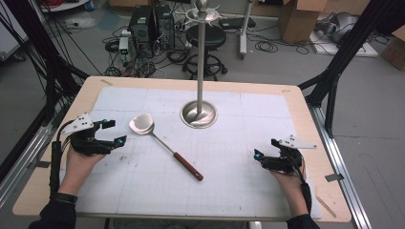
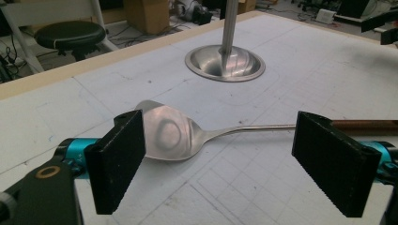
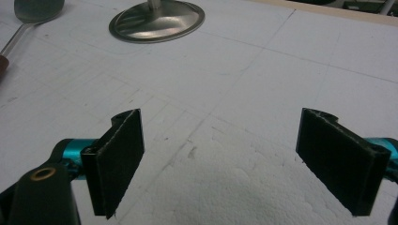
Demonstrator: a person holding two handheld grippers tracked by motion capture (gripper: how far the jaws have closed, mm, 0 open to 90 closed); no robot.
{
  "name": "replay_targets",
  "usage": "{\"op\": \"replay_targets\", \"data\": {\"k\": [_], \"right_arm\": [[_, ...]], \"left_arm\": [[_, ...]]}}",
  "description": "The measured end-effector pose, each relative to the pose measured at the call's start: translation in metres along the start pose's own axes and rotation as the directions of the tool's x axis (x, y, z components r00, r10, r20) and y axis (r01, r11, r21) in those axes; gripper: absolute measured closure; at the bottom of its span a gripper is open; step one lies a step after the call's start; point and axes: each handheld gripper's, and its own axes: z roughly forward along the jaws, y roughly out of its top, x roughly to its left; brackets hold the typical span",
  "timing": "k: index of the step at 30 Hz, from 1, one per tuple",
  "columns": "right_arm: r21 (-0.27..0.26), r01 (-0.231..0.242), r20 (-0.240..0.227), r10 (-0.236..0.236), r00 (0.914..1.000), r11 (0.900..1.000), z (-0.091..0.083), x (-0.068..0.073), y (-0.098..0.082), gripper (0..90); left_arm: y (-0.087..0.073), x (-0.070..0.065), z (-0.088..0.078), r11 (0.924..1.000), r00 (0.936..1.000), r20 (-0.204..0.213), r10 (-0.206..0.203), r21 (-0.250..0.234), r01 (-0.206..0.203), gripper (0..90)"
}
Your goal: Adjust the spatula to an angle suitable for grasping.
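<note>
A steel spatula [image 1: 143, 125] with a dark red handle [image 1: 188, 166] lies flat on the white mat, blade toward the left, handle pointing to the near right. In the left gripper view its blade [image 2: 166, 131] lies just beyond the wide-apart jaws. My left gripper [image 1: 112, 132] rests at the mat's left side, open, a short way left of the blade, with nothing between its pads. My right gripper [image 1: 265, 150] sits at the right side, open and empty, over bare mat [image 3: 225, 154]. A metal stand [image 1: 198, 113] with a round base and tall pole rises at the middle back.
The white gridded mat [image 1: 229, 143] covers a wooden table [image 1: 305, 124]. Beyond the far edge are a black stool [image 1: 205, 36], computer towers [image 1: 150, 24] and cables on the floor. Black frame legs [image 1: 334, 71] flank the table on both sides.
</note>
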Motion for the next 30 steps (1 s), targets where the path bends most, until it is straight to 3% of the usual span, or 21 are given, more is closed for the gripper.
{"op": "replay_targets", "data": {"k": [8,25,30], "right_arm": [[0.000,-0.006,0.000,0.006,1.0000,1.000,0.0005,-0.0006,0.0000,14.7],[0.005,-0.009,0.001,0.009,1.0000,1.000,0.0015,-0.0007,-0.0002,14.7],[0.005,-0.009,0.004,0.009,1.0000,1.000,0.0016,-0.0012,-0.0003,14.7]], "left_arm": [[0.0010,-0.0005,-0.0019,0.9999,1.0000,0.003,0.003,-0.011,-0.003,18.4],[0.0030,-0.0051,0.0005,0.9991,0.9984,0.055,0.014,-0.040,-0.012,18.3],[0.0058,-0.0087,0.0039,0.9987,0.9967,0.072,0.038,-0.037,-0.035,18.2]]}}
